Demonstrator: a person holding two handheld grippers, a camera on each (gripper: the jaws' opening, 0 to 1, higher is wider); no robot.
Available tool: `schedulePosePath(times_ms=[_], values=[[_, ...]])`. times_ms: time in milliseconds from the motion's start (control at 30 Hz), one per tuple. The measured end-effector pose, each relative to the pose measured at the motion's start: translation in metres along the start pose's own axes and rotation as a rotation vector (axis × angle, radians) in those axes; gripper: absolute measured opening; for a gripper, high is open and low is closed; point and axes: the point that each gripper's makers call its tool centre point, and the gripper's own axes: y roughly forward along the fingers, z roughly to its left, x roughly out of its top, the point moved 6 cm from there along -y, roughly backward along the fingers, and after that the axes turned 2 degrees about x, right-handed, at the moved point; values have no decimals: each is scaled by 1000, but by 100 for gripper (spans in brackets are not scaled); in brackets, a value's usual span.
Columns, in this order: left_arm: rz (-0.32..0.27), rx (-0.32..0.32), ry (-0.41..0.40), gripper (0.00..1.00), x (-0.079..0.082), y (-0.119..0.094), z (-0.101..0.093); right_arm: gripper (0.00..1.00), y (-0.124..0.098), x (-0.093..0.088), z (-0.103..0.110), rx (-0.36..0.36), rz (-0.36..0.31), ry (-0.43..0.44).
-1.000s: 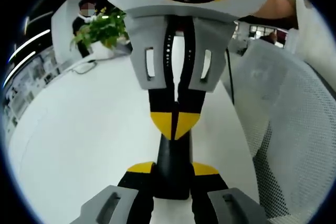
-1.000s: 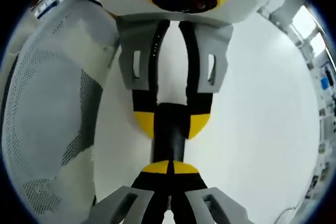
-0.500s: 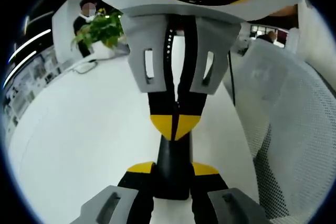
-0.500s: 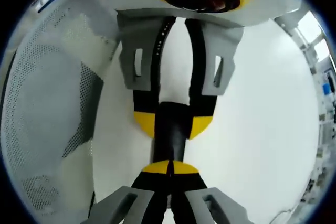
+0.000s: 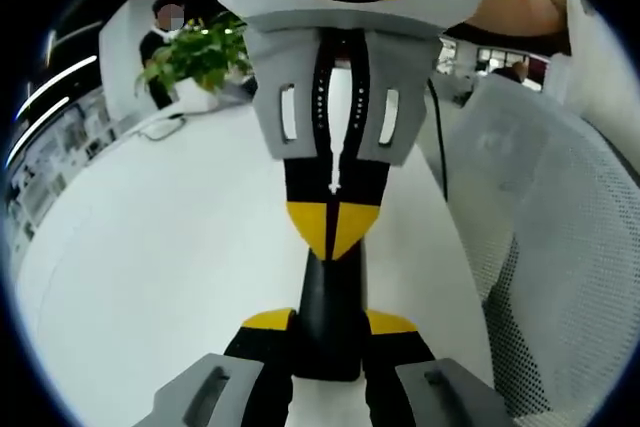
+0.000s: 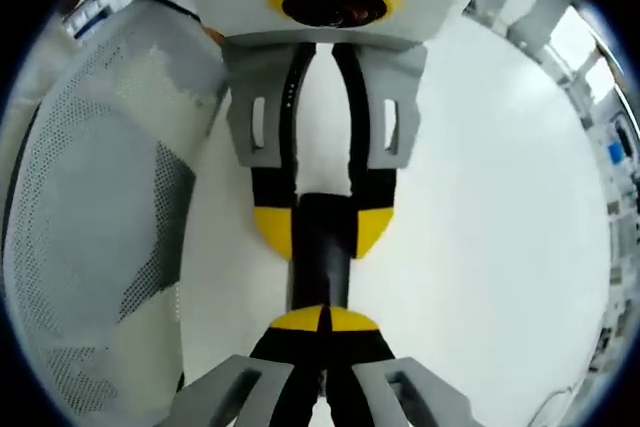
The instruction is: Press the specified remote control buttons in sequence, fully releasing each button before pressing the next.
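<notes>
The left gripper (image 5: 330, 325) is clamping its yellow-tipped jaws on the near end of the black remote control (image 5: 332, 297), which is lying lengthwise over the white table (image 5: 150, 247). The right gripper (image 5: 333, 232) is facing it from the opposite side, its jaws closed together with nothing between them and its yellow tips meeting just above the remote's far end. In the right gripper view, the right gripper (image 6: 322, 319) is sitting at the remote control's (image 6: 320, 257) near end, while the left gripper (image 6: 320, 232) is gripping the far end. A white mesh chair (image 5: 560, 247) is standing beside the table, and a green plant (image 5: 195, 52) is sitting at the table's far edge.
</notes>
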Motion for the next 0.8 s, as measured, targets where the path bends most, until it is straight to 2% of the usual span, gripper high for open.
schedulePosePath(times_ms=[333,800], values=[[-2,0,-1,25,1,-1,-1,0,-20,6,-3,-21,-37,-5],[-4,1,-1,25,0,-1,0,0,-21,15,-2,-20,-41,-40]])
